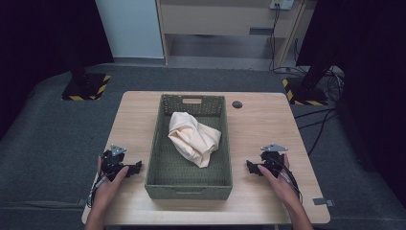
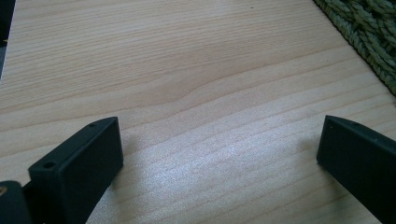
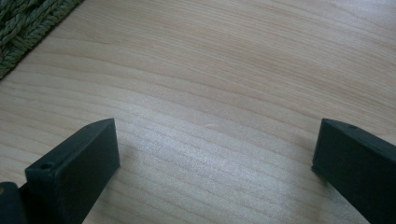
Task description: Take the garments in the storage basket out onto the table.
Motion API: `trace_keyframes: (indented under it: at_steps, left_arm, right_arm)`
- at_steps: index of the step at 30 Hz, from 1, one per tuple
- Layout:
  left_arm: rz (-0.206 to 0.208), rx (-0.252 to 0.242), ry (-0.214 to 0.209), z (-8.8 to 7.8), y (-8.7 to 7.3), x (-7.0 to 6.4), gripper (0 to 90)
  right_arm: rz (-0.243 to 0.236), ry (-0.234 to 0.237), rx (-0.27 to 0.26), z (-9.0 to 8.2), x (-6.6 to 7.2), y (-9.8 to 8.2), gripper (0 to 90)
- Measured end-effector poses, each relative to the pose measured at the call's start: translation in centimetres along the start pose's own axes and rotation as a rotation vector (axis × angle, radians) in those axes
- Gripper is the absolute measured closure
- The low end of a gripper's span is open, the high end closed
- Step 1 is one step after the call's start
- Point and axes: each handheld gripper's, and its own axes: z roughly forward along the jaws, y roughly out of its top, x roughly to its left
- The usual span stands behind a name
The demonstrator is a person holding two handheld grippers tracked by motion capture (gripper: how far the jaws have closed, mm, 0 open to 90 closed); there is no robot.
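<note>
The left gripper (image 1: 136, 167) and right gripper (image 1: 250, 166) rest on the wooden table (image 1: 134, 120), one on each side of the green woven basket (image 1: 158, 163), near its front corners, both with jaws spread wide and holding nothing. The crumpled cream cloth (image 1: 194, 138) lies inside the basket

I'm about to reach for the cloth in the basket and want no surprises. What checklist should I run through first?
1. Left gripper open, nothing between the jaws: ok.
2. Right gripper open, nothing between the jaws: ok.
3. Crumpled cream cloth lies inside the green woven basket: ok.
4. Both grippers rest on the light wooden table, apart from the basket: ok.
5. Anything under the cloth: cannot tell.
</note>
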Motion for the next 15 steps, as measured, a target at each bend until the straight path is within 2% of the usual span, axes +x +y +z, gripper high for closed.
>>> trace_keyframes:
  at_steps: [15]
  left_arm:
    - [0.0,0.0,0.0,0.0,0.0,-0.01,0.0]
  right_arm:
    - [-0.006,0.006,0.003,-0.04,-0.05,0.0,0.5]
